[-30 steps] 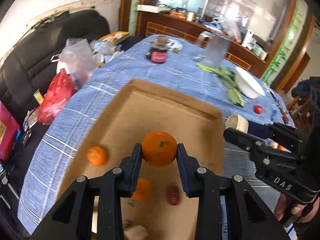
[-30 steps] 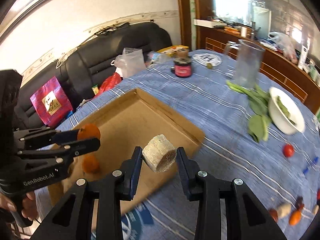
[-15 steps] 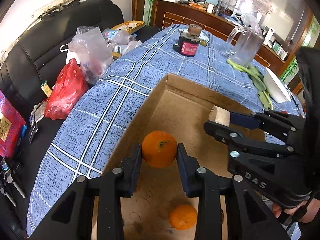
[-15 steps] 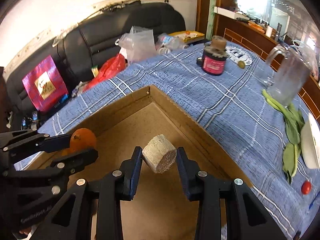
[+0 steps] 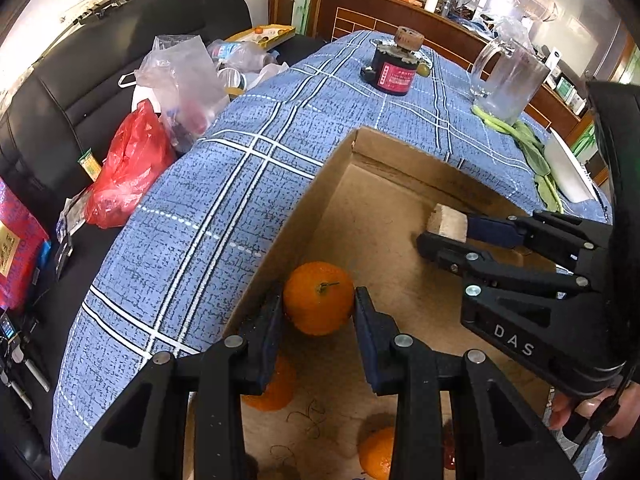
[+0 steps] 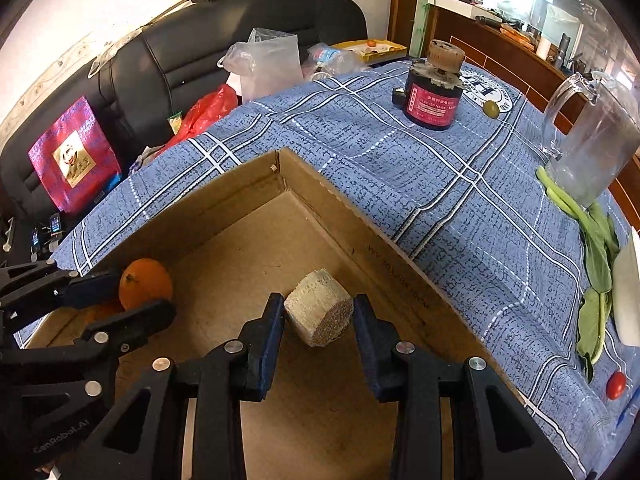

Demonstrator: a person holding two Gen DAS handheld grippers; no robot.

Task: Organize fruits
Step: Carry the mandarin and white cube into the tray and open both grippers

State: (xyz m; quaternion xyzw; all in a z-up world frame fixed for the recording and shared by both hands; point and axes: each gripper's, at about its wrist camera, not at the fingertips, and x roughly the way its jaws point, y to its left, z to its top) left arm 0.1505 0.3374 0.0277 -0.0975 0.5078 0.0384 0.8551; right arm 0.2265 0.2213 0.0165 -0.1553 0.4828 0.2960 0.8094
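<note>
My left gripper (image 5: 319,312) is shut on an orange (image 5: 319,297) and holds it over the near left side of a shallow cardboard box (image 5: 400,164). My right gripper (image 6: 319,316) is shut on a beige cylindrical chunk (image 6: 319,308) and holds it inside the box (image 6: 320,188) near its right wall. Each gripper shows in the other view: the right one (image 5: 444,228) with the chunk (image 5: 448,220), the left one (image 6: 132,292) with the orange (image 6: 146,283). Two more oranges (image 5: 272,388) (image 5: 376,456) lie on the box floor below the left gripper.
The box sits on a blue plaid tablecloth (image 6: 440,184). A black and red jar (image 6: 434,100), a glass mug (image 6: 596,136), green leaves (image 6: 592,240), a white bowl (image 6: 628,292) and a small red tomato (image 6: 616,385) stand further right. Bags lie on a black sofa (image 5: 120,80) at left.
Both grippers have moved forward and lower into the box toward its far corner, each still holding its item. The loose oranges now lie below and behind the left gripper.
</note>
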